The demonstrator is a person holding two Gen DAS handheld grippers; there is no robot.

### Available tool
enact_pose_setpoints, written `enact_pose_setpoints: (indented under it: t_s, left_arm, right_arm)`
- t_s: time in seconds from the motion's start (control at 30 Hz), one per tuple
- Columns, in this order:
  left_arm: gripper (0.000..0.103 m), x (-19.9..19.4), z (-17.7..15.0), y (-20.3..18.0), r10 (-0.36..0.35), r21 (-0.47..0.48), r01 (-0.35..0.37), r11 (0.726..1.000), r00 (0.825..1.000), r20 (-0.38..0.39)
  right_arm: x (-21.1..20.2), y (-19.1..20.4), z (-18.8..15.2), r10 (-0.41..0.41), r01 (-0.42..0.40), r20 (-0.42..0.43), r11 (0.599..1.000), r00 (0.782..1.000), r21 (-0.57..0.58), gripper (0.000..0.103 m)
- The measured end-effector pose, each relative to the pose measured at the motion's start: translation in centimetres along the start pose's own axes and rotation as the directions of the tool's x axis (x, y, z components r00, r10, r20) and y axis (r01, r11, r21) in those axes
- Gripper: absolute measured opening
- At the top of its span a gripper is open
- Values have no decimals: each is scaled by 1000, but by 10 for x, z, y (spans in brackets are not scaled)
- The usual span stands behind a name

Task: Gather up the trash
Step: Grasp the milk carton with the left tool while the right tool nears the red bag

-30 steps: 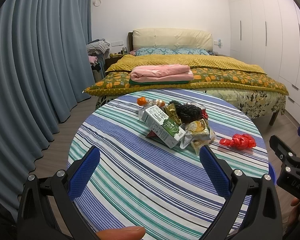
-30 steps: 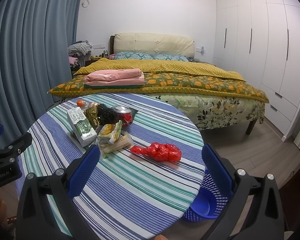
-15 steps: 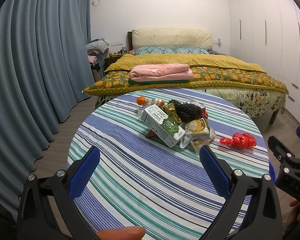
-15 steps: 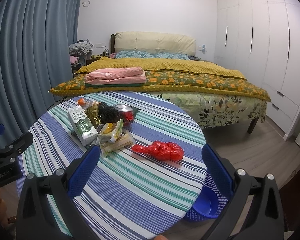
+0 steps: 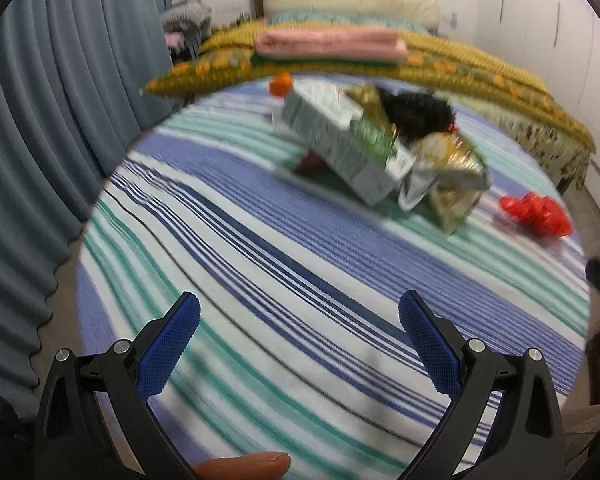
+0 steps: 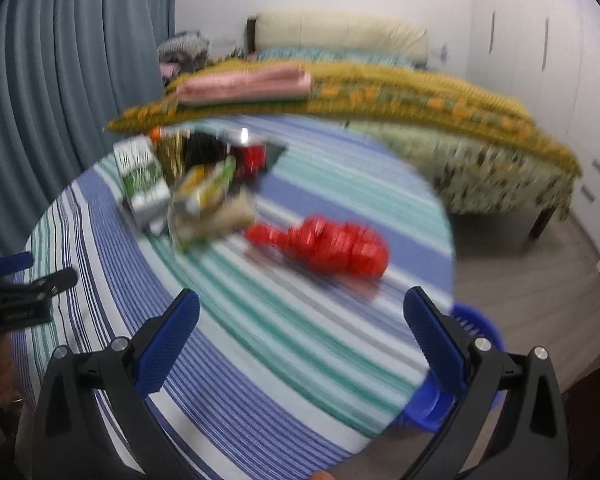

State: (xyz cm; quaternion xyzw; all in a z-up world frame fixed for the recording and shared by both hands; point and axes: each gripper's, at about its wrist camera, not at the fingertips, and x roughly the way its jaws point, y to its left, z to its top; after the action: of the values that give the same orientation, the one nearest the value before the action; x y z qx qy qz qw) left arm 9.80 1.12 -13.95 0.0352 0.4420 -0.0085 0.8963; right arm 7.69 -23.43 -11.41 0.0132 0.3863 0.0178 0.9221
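Observation:
A pile of trash lies on the round striped table (image 5: pixel 260 272): a green and white milk carton (image 5: pixel 344 140), snack wrappers (image 5: pixel 448 176), a black crumpled bag (image 5: pixel 416 110) and a small orange piece (image 5: pixel 281 83). A red crumpled bag (image 6: pixel 332 246) lies apart to the right; it also shows in the left wrist view (image 5: pixel 538 214). My left gripper (image 5: pixel 299 344) is open and empty above the near table. My right gripper (image 6: pixel 302 344) is open and empty, just short of the red bag. Both views are blurred.
A blue basket (image 6: pixel 448 364) stands on the floor under the table's right edge. A bed (image 6: pixel 420 96) with folded pink bedding (image 6: pixel 244 86) is behind the table. Grey curtains (image 5: pixel 40 120) hang at the left, white wardrobes (image 6: pixel 560 60) at the right.
Both grippers have moved forward and lower over the table; the trash pile and the red bag look nearer and larger. Both stay open.

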Motion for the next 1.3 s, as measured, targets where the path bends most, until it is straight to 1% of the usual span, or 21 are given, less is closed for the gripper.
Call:
enact_pose_setpoints:
  t_s: [0.07,0.13,0.3,0.43,0.47,0.5,0.63,0.77,0.8,0.87,0.9,0.93,0.97,1.0,1.03,1.07,1.1,1.17,1.23,1.27,1.3]
  left_arm:
    - [99,14,4,-1,2,-3,-2,1000,1000,-27]
    - [99,26,10,-3,19,3,-19,1000,999,-39]
    - [99,50,22,-8,43,7,-42,999,997,-59]
    - [99,57,30,-5,30,-23,-31,999,998,-50]
    - [99,58,30,-4,22,-36,-23,999,999,-47]
    - [99,60,30,0,6,-71,-9,997,999,-47]
    - [99,59,29,-2,25,-76,-28,997,999,-46]
    - [99,54,25,-2,15,-66,-19,998,998,-61]
    - [99,51,24,-2,11,-82,-17,996,998,-67]
    - [99,39,30,-6,-38,-96,38,995,999,2]
    - [99,30,39,-12,-45,-83,50,995,997,57]
    - [99,26,50,-18,-37,-71,44,996,995,91]
    - [99,25,62,-23,-43,-66,50,997,994,103]
    - [99,28,79,-28,-67,-72,75,995,992,107]
    - [99,32,88,-31,-67,-79,76,994,992,109]
    - [99,38,97,-34,-50,-86,59,994,993,105]
    - [99,50,108,-40,-27,-91,35,995,996,83]
    - [99,65,116,-48,-6,-74,10,997,998,58]
    - [99,83,119,-51,58,-32,-58,998,998,12]
    - [99,85,115,-48,68,-21,-68,997,998,3]
    - [99,82,112,-42,59,-13,-59,998,998,6]
  right_arm:
    - [16,1,-7,15,-14,-56,1000,998,11,98]
    - [29,5,-11,35,-35,-93,999,995,8,98]
    - [54,12,-11,27,-31,-136,999,990,-29,98]
    - [66,13,-11,28,-33,-146,999,989,-32,99]
    - [66,13,-12,23,-28,-135,999,991,-36,98]
    - [66,14,-12,24,-29,-130,999,991,-35,98]
    - [68,14,-11,17,-21,-128,999,992,-33,98]
    - [68,13,-11,16,-21,-126,999,992,-34,98]
    - [68,13,-10,17,-22,-126,999,992,-34,98]
    - [68,13,-10,20,-24,-125,999,992,-36,98]
    - [68,13,-11,21,-25,-125,999,992,-37,98]
    - [68,13,-11,21,-26,-124,999,992,-38,98]
    - [68,13,-11,21,-26,-124,999,992,-38,98]
    - [68,13,-11,21,-26,-124,999,992,-38,98]
    - [68,13,-11,20,-25,-124,999,992,-38,98]
    - [68,13,-11,20,-25,-124,999,992,-38,98]
    - [68,13,-11,19,-24,-123,999,992,-38,98]
    - [68,13,-10,20,-25,-123,999,992,-37,98]
    - [68,13,-10,21,-25,-123,999,992,-37,98]
    - [67,13,-10,21,-26,-122,999,992,-36,98]
    - [67,13,-10,22,-26,-122,999,992,-36,98]
